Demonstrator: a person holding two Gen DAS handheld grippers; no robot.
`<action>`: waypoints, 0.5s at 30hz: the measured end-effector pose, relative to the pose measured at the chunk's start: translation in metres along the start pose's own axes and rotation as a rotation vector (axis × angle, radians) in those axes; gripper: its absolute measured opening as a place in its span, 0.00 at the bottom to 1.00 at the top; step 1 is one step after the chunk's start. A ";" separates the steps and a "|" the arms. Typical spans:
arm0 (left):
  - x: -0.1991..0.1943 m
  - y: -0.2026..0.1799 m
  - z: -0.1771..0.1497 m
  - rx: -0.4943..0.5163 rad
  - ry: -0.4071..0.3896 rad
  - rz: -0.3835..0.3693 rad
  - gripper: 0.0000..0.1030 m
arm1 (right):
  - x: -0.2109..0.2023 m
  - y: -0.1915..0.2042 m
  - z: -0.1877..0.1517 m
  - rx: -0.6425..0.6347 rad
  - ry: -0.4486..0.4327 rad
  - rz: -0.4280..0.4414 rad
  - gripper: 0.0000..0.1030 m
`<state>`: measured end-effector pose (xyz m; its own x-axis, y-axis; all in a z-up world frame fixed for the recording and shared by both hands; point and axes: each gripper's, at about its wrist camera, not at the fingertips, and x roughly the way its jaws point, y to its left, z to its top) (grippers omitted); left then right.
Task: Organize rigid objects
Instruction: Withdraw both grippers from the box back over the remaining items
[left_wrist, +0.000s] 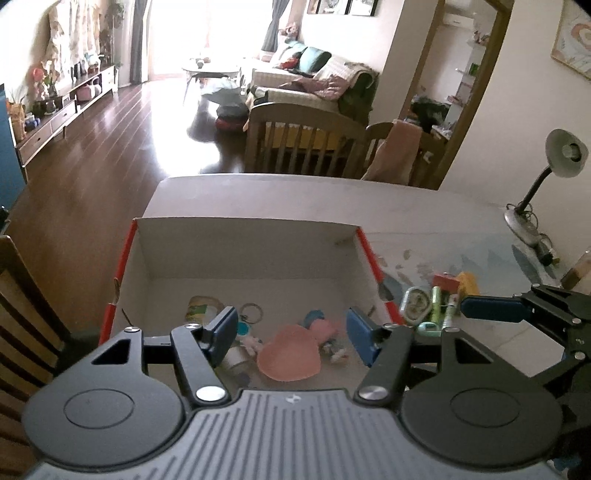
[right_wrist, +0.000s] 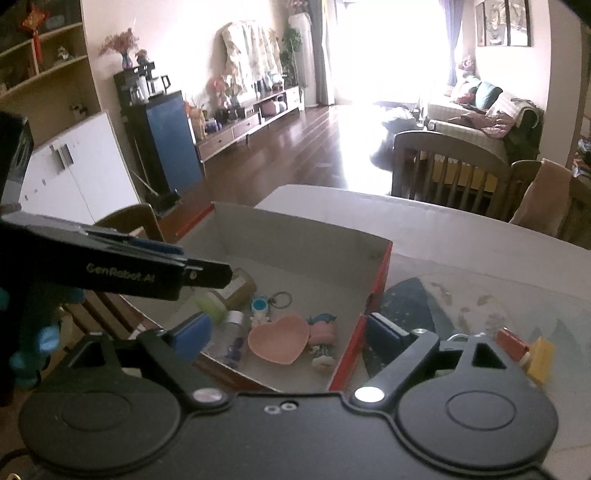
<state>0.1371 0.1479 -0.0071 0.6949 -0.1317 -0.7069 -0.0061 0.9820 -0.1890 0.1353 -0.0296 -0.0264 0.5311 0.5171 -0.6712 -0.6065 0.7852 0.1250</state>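
Note:
A red-sided cardboard box (left_wrist: 243, 251) (right_wrist: 295, 236) stands on the table. It holds a pink heart-shaped dish (left_wrist: 288, 356) (right_wrist: 279, 339), a jar with a green lid (right_wrist: 212, 304), a clear bottle (right_wrist: 231, 339), a key ring charm (right_wrist: 266, 302) and small pink and blue toys (left_wrist: 321, 326). My left gripper (left_wrist: 291, 332) is open and empty above the dish. My right gripper (right_wrist: 286, 336) is open and empty over the box's right wall. Loose objects lie right of the box: a carabiner (left_wrist: 415, 304), green tubes (left_wrist: 437, 302), a red block (left_wrist: 445, 282) and a yellow block (right_wrist: 539, 356).
A desk lamp (left_wrist: 554, 162) stands at the table's far right. Wooden chairs (right_wrist: 447, 166) stand behind the table and one (left_wrist: 22, 302) stands at its left. The right gripper's finger (left_wrist: 491, 308) shows in the left wrist view over the loose objects.

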 end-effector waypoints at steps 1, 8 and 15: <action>-0.003 -0.003 0.000 0.002 -0.006 0.000 0.63 | -0.003 -0.001 0.000 0.005 -0.006 0.003 0.90; -0.017 -0.026 -0.008 0.014 -0.043 0.003 0.71 | -0.033 -0.018 -0.008 0.044 -0.067 0.021 0.95; -0.026 -0.052 -0.010 0.019 -0.086 -0.002 0.81 | -0.065 -0.041 -0.015 0.068 -0.132 0.019 0.98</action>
<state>0.1120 0.0988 0.0140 0.7541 -0.1225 -0.6452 0.0084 0.9842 -0.1770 0.1169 -0.1009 0.0010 0.5955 0.5689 -0.5672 -0.5782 0.7937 0.1891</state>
